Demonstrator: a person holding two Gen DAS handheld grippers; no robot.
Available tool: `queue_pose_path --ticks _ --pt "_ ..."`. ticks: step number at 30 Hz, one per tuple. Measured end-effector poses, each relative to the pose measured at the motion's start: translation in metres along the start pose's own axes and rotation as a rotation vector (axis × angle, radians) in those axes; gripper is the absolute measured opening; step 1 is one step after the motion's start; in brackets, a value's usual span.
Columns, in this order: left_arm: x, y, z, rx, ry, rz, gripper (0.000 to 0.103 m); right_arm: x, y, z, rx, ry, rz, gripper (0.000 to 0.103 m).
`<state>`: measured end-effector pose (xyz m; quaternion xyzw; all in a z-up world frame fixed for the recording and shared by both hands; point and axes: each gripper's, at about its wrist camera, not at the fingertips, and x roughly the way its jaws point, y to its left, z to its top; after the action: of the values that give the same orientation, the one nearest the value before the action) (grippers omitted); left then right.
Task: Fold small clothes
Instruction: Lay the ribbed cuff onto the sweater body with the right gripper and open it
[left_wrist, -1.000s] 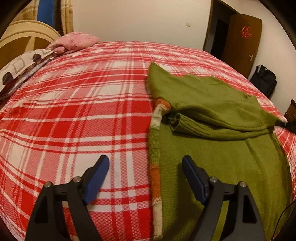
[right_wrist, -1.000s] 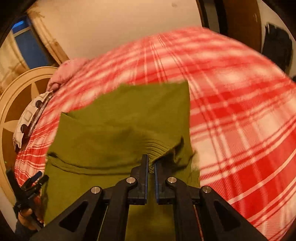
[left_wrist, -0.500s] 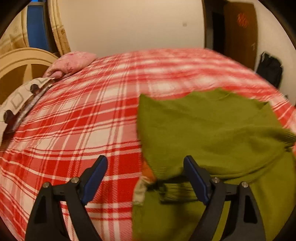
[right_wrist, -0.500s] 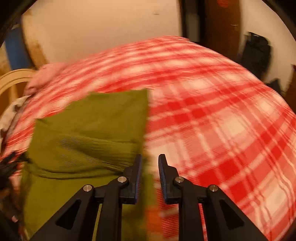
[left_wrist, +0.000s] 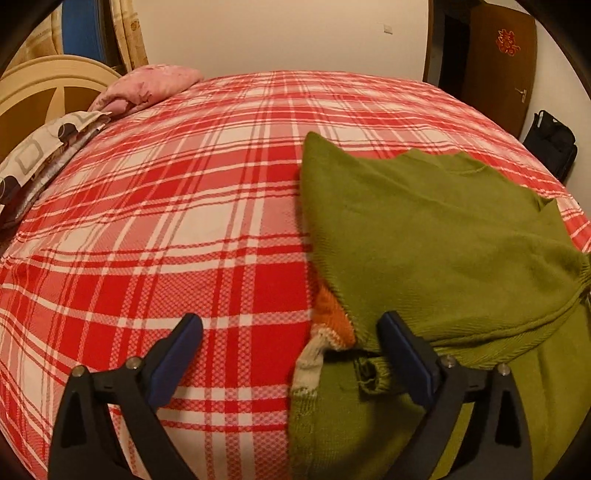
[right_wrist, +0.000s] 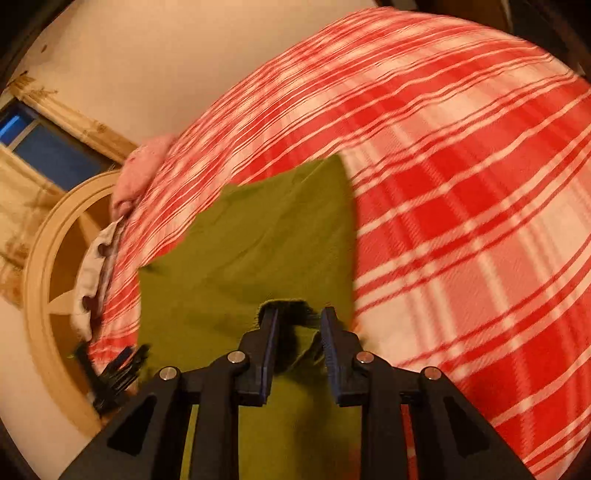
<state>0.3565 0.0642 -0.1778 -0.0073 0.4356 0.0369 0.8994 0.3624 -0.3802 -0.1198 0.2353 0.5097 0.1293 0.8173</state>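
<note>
The green sweater (left_wrist: 436, 236) lies on the right half of the bed, counted from the left wrist view, with its upper part folded down over the body and a rolled cuff (left_wrist: 371, 374) poking out under the fold, beside an orange and cream strip (left_wrist: 325, 332) along the sweater's left edge. The left gripper (left_wrist: 291, 343) has just been opening and stands wide, released, its right pad over the fold's edge and nothing pressed between the pads. The right gripper (right_wrist: 297, 325) has also just been opening; its pads stand a little apart over the sweater's near edge, free of the cloth.

Judging from this, the sleeve fold is laid and needs tidying. A good next move would tuck the cuff under the fold, then square the edges before folding again.

The red plaid bedspread (left_wrist: 184, 221) is soft and may shift with the sweater. Beyond the sweater lie a pink pillow (left_wrist: 147, 85), a patterned pillow (left_wrist: 40, 155), a wooden door (left_wrist: 498, 62) and a black bag (left_wrist: 550, 144).
</note>
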Motion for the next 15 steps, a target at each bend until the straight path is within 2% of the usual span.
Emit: queue_pose_path --ticks 2,4,5,7,12,15 --pt "-0.001 0.0 -0.003 0.009 -0.002 -0.001 0.099 0.01 0.016 -0.018 -0.118 0.098 -0.146 0.024" --pt "-0.002 0.002 -0.005 0.007 0.0 -0.007 0.101 0.017 0.021 -0.035 -0.179 0.171 -0.22 0.024" --pt "-0.002 0.004 -0.006 0.004 0.002 -0.01 0.102 0.015 0.023 -0.042 -0.208 0.177 -0.235 0.024" --pt "-0.002 0.006 -0.007 -0.009 0.007 -0.018 0.103 0.005 0.027 -0.048 -0.253 0.165 -0.276 0.024" --pt "0.0 0.005 -0.005 -0.005 0.004 -0.012 0.103 -0.03 0.025 -0.027 -0.189 0.014 -0.231 0.024" --pt "0.0 0.006 -0.006 -0.009 0.004 -0.016 0.103 -0.027 0.018 -0.007 -0.117 -0.02 -0.212 0.024"
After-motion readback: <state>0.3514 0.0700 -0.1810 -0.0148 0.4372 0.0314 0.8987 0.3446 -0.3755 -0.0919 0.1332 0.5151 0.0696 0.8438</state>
